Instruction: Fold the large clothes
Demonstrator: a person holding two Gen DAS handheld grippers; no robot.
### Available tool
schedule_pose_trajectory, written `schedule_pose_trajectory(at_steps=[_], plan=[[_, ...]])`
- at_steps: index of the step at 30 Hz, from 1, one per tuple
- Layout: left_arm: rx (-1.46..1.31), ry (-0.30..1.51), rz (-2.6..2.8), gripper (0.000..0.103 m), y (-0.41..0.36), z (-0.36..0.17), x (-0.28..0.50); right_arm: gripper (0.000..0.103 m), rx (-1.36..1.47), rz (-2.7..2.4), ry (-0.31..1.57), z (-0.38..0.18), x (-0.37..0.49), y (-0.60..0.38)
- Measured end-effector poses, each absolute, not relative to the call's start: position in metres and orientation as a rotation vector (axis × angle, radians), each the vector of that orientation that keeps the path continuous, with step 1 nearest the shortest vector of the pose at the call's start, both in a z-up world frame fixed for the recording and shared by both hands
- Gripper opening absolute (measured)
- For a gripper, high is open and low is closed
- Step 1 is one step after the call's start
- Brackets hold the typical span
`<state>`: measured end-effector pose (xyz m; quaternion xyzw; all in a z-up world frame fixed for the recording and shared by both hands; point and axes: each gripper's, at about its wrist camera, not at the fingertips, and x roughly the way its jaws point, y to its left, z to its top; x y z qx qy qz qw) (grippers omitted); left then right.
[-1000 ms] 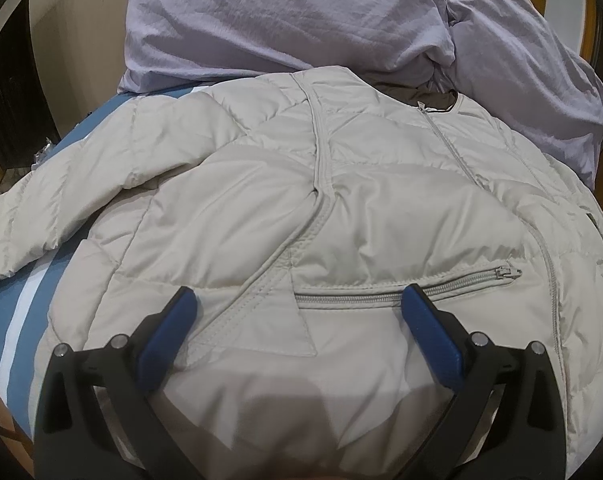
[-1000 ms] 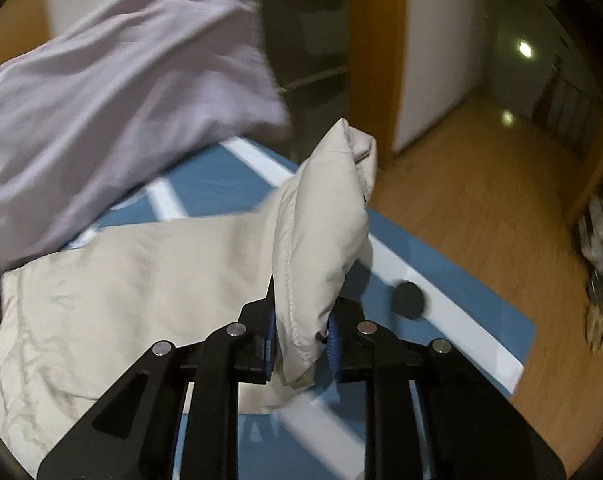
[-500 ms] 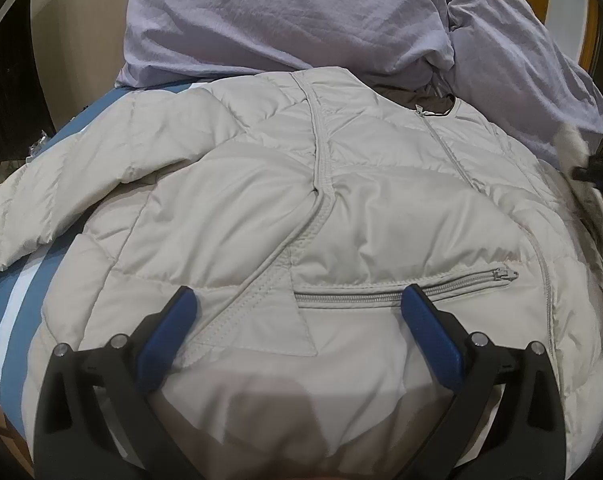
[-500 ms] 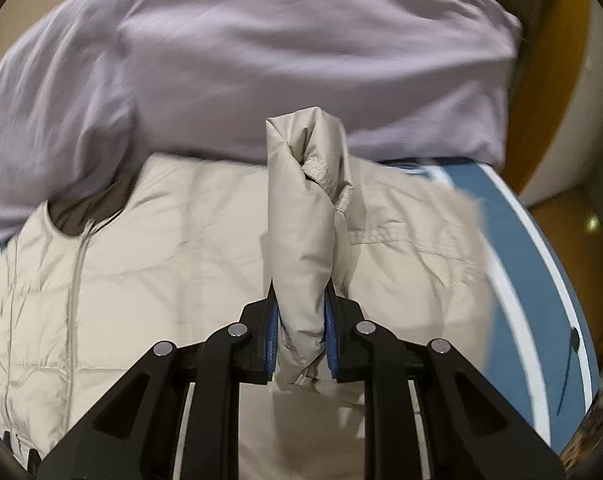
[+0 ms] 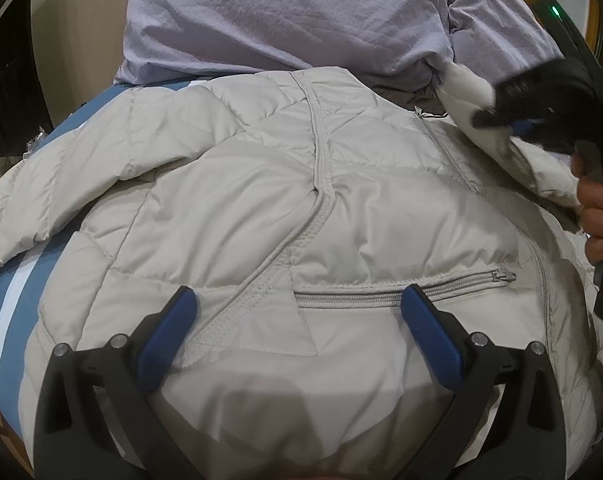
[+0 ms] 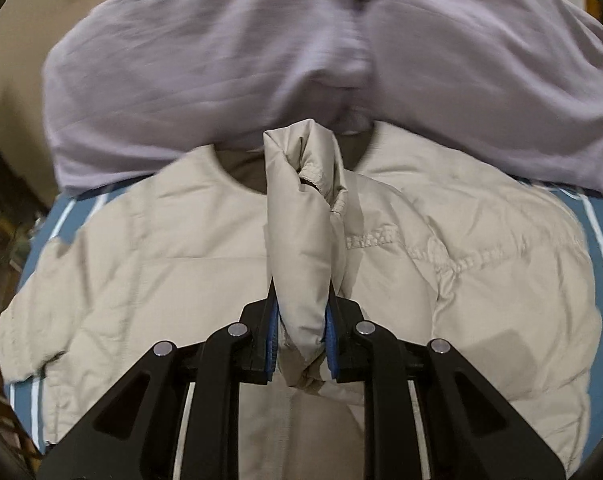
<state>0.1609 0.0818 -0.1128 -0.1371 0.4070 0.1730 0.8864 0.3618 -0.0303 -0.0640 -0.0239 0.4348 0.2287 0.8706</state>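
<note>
Now swung in over the jacket (image 6: 149, 264), pinching its sleeve cuff (image 6: 301, 240) tight: right gripper (image 6: 301, 344) fingers. Spread wide, empty, over the jacket's pocket zipper (image 5: 401, 288): left gripper (image 5: 297, 308) fingers.

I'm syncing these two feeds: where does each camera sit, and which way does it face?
Left wrist: on the left gripper, jaws open, angled down over the beige jacket; the right gripper and fingers show.
Right wrist: on the right gripper, clamped on the sleeve, facing the lilac pillows.
Shared: jacket, pillows, blue striped bedsheet.
</note>
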Motion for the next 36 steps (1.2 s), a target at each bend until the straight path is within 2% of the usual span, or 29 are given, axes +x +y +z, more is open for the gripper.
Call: schedule_pose_trajectory(at_steps=[11, 12, 13, 14, 15, 16, 20, 27, 36], plan=[[-0.286, 0.846, 0.359, 0.101, 0.082, -0.113, 0.161, 0.022, -0.159, 0.574, 0.949, -0.092, 0.331, 0.007], [-0.286, 0.846, 0.359, 0.101, 0.082, -0.113, 0.161, 0.029, -0.163, 0.570, 0.939, -0.090, 0.329, 0.007], [-0.287, 0.846, 0.359, 0.101, 0.082, -0.113, 0.161, 0.044, -0.160, 0.577, 0.939, -0.089, 0.328, 0.009], [-0.286, 0.846, 0.359, 0.101, 0.082, -0.113, 0.161, 0.053, -0.150, 0.595, 0.943, -0.087, 0.327, 0.008], [-0.287, 0.846, 0.359, 0.101, 0.082, -0.113, 0.161, 0.066, -0.134, 0.614, 0.940, -0.082, 0.326, 0.006], [-0.286, 0.846, 0.359, 0.101, 0.082, -0.113, 0.161, 0.070, -0.129, 0.616, 0.922, -0.077, 0.324, 0.004], [-0.286, 0.846, 0.359, 0.101, 0.082, -0.113, 0.161, 0.070, -0.145, 0.546, 0.830, -0.060, 0.325, -0.014], [-0.287, 0.847, 0.358, 0.101, 0.082, -0.113, 0.161, 0.070, -0.111, 0.317, 0.838, -0.076, 0.356, -0.052], [-0.289, 0.846, 0.358, 0.101, 0.082, -0.113, 0.161, 0.087, -0.175, 0.254, 0.852, -0.113, 0.365, -0.041]])
